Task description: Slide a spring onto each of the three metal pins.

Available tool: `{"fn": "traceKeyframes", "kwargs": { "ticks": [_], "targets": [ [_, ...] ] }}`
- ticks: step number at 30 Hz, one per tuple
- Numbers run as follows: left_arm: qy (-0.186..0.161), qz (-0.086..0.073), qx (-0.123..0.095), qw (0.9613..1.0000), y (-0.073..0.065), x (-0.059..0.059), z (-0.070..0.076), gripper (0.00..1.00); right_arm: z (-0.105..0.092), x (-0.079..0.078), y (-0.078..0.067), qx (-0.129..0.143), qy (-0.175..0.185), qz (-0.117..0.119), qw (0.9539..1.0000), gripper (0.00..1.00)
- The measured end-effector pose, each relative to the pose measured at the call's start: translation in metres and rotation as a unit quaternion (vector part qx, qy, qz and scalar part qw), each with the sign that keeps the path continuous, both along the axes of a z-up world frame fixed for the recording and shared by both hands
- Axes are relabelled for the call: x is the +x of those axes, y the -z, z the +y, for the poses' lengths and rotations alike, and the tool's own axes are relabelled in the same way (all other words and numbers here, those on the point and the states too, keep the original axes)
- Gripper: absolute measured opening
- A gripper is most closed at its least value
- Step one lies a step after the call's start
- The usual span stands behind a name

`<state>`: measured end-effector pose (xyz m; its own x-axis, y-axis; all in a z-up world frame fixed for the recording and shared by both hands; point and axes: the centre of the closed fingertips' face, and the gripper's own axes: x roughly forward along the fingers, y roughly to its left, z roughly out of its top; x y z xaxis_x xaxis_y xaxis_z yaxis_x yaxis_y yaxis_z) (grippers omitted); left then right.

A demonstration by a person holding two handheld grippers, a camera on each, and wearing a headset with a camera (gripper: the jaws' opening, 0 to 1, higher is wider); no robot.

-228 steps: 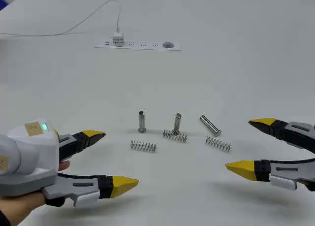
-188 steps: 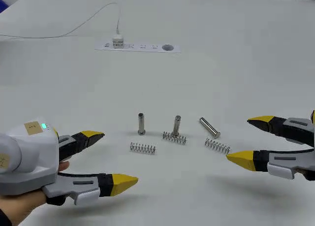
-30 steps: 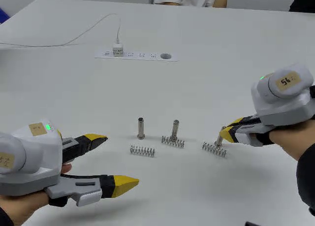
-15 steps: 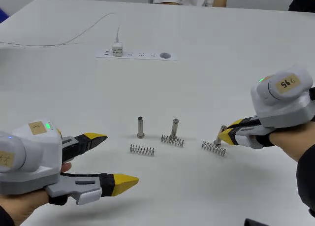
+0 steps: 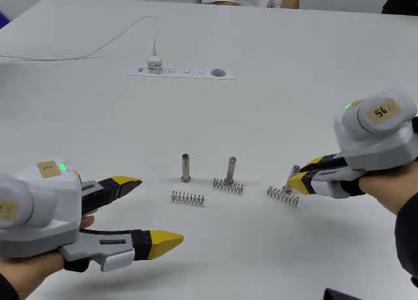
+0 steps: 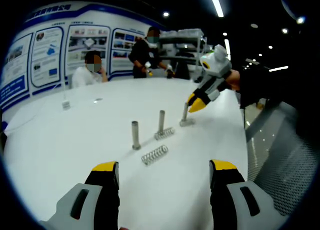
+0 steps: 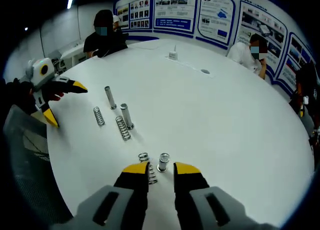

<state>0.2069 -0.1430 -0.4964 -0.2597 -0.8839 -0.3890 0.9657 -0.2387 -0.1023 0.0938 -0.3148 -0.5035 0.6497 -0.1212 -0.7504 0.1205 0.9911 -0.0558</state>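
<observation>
Three metal pins stand upright in a row on the white table: the left pin (image 5: 185, 168), the middle pin (image 5: 230, 169) and the right pin (image 5: 293, 176). A spring lies in front of each: the left spring (image 5: 187, 197), the middle spring (image 5: 228, 186) and the right spring (image 5: 283, 195). My right gripper (image 5: 297, 180) is closed narrowly on the right pin (image 7: 163, 162), which sits between its yellow tips. My left gripper (image 5: 146, 210) hovers open at the near left, well short of the left spring (image 6: 154, 154).
A white power strip (image 5: 181, 71) with a plugged-in charger and its cable lies at the back of the table. People sit at the far edge. The table's near edge runs close behind both grippers.
Earlier the right pin lay flat and my right gripper was open, away from it. Now that pin stands upright in the gripper's tips. Over the last second little has moved.
</observation>
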Motion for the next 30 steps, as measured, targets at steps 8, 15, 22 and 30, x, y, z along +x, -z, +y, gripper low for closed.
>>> {"fn": "traceKeyframes", "kwargs": {
  "ticks": [8,15,22,30],
  "targets": [
    [0.001,0.001,0.000,1.0000,0.000,0.000,0.000,0.75,0.003,-0.008,0.000,-0.001,-0.001,0.002,1.0000,0.23],
    [0.001,0.001,0.000,1.0000,0.000,0.000,0.000,0.75,0.005,-0.018,0.003,0.003,-0.002,0.008,1.0000,0.23],
    [0.001,0.001,0.000,1.0000,0.000,0.000,0.000,0.75,0.017,-0.025,0.008,0.010,-0.023,0.012,0.9996,0.23],
    [0.002,0.000,0.001,1.0000,0.000,-0.001,0.000,0.75,0.024,-0.022,0.013,0.018,-0.051,0.014,0.9984,0.23]
  ]
}}
